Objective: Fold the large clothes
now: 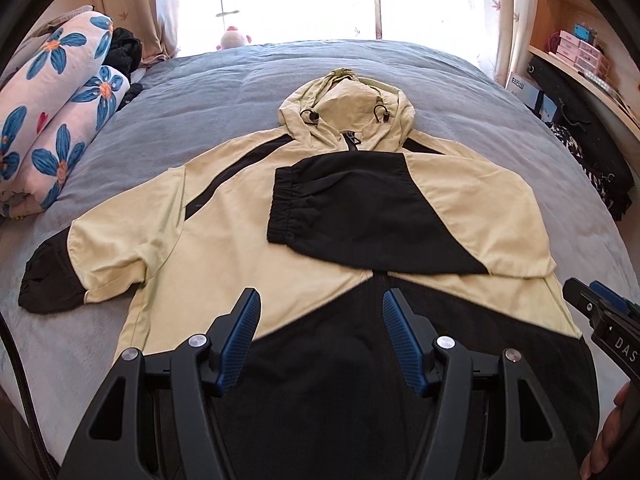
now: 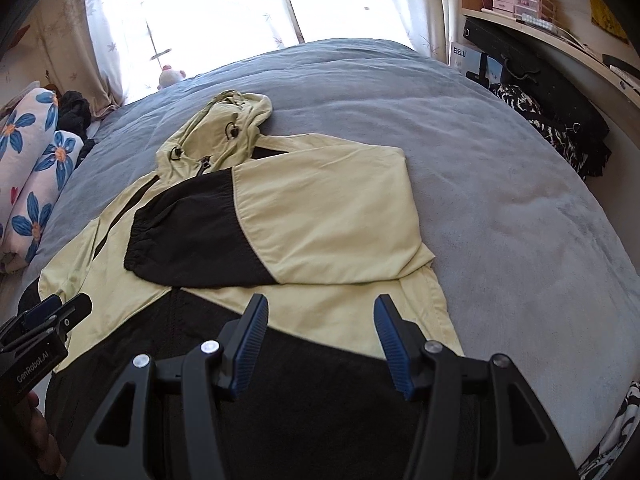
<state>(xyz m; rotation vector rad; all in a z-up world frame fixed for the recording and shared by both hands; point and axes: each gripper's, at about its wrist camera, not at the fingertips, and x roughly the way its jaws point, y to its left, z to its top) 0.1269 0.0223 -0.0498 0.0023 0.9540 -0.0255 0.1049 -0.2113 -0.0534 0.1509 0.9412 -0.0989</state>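
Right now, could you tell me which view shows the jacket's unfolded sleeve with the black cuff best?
The left wrist view: the unfolded sleeve lies fully visible, black cuff included. The right wrist view shows only its pale upper part; the other tongs hide the cuff.

left gripper [image 1: 318, 300] | black frame | ribbed blue pads [image 1: 244, 340] | silver screws

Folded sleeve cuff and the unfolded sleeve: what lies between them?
Only the jacket's yellow chest panel with a black stripe; left wrist view shows it.
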